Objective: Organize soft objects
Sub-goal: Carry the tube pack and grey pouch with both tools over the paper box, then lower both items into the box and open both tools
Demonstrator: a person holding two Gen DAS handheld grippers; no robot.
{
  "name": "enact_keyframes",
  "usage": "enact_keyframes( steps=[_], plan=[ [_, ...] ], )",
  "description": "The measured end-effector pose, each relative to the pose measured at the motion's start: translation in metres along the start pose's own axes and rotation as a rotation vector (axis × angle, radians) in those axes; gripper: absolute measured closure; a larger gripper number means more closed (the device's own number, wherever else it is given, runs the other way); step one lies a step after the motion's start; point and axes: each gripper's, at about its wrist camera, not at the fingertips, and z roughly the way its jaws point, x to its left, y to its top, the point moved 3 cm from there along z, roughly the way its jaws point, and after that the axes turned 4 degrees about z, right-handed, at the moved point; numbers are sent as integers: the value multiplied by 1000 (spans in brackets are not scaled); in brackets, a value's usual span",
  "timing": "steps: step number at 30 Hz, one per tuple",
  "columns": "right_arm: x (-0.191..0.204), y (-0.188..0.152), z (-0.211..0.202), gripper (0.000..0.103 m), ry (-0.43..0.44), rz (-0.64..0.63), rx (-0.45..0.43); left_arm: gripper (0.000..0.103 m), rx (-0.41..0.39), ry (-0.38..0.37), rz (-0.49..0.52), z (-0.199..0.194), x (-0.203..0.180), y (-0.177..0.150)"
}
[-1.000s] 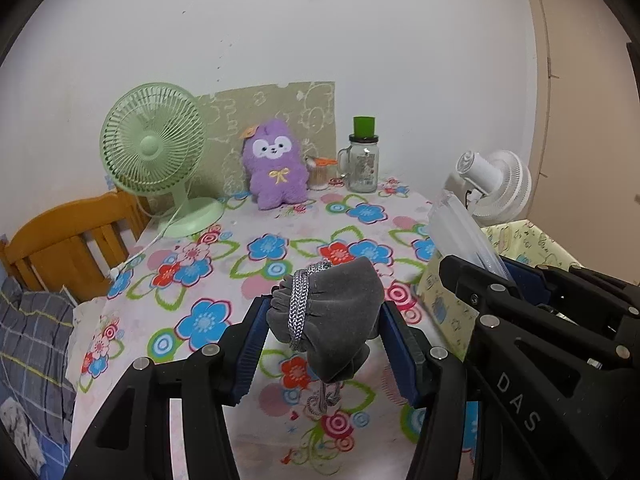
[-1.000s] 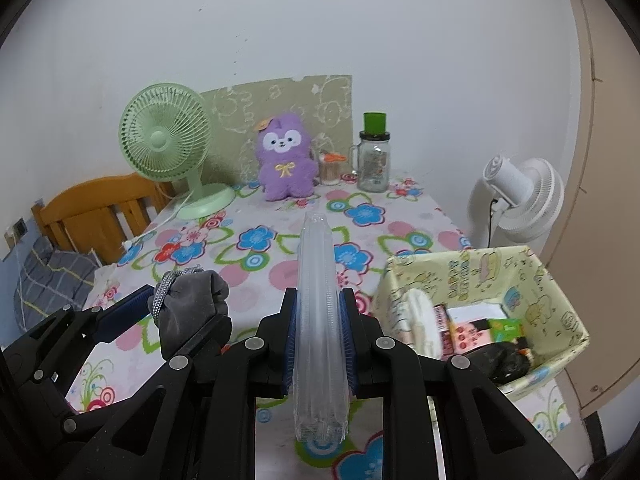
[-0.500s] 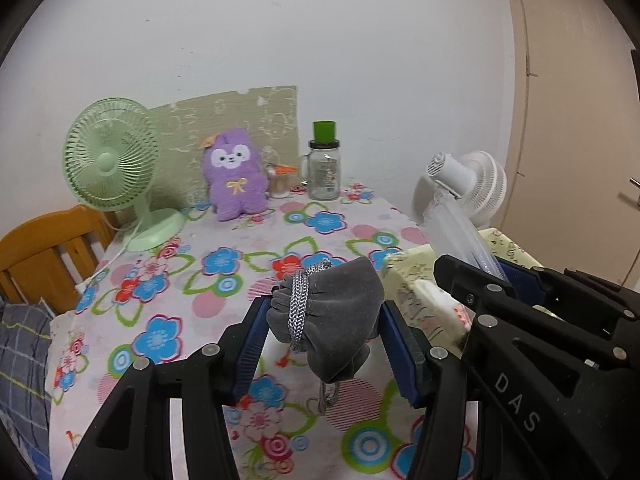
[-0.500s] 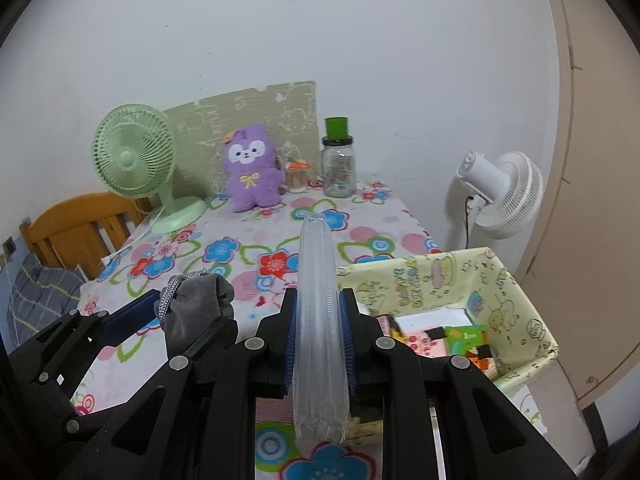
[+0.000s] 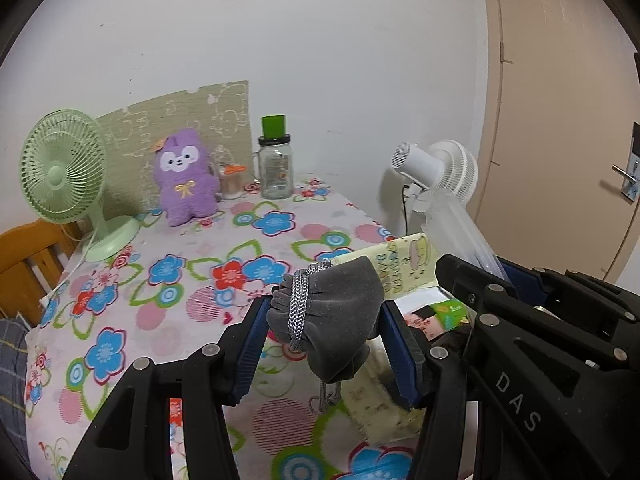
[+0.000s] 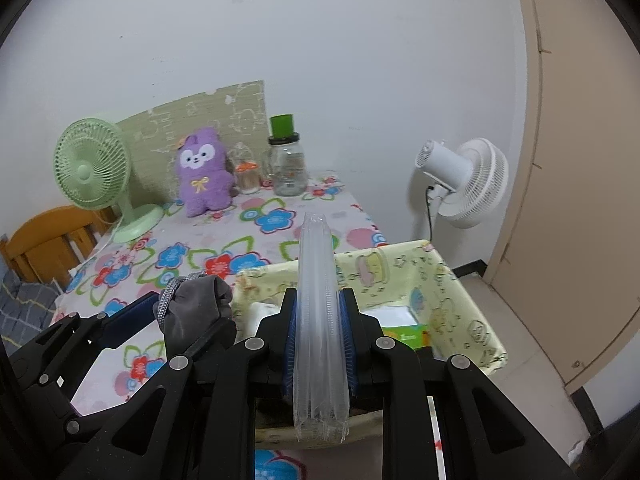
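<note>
My left gripper is shut on a grey velvet pouch with a silver braided cord, held above the table at the left rim of a yellow fabric basket. In the right wrist view the pouch shows at the left. My right gripper is shut on a clear plastic packet, held upright over the basket. The packet also shows in the left wrist view. A purple plush toy sits at the back of the table.
A green desk fan stands back left and a glass jar with a green lid back centre. A white fan stands beyond the table's right edge. The basket holds boxes and packets. A wooden chair is at the left.
Both grippers have moved right with their loads, from over the flowered tablecloth to over the yellow basket. Neither grip has changed.
</note>
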Motion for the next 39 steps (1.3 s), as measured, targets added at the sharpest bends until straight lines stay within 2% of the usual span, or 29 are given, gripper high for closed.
enact_keyframes(
  steps=[14,24,29,34,39],
  plan=[
    [-44,5,9,80,-65,36,-2,45,15,-49,27,25,-38,11],
    [-63,8,23,80,-77,47,17,42,28,-44,46,49,-60,18],
    [-73,5,33,80,-91,73,28,25,63,-52,67,64,-68,18],
    [-73,6,37,80,-73,85,35,8,66,-57,78,62,-69,19],
    [-66,5,39,80,-53,69,36,6,70,-44,92,56,-66,18]
  ],
)
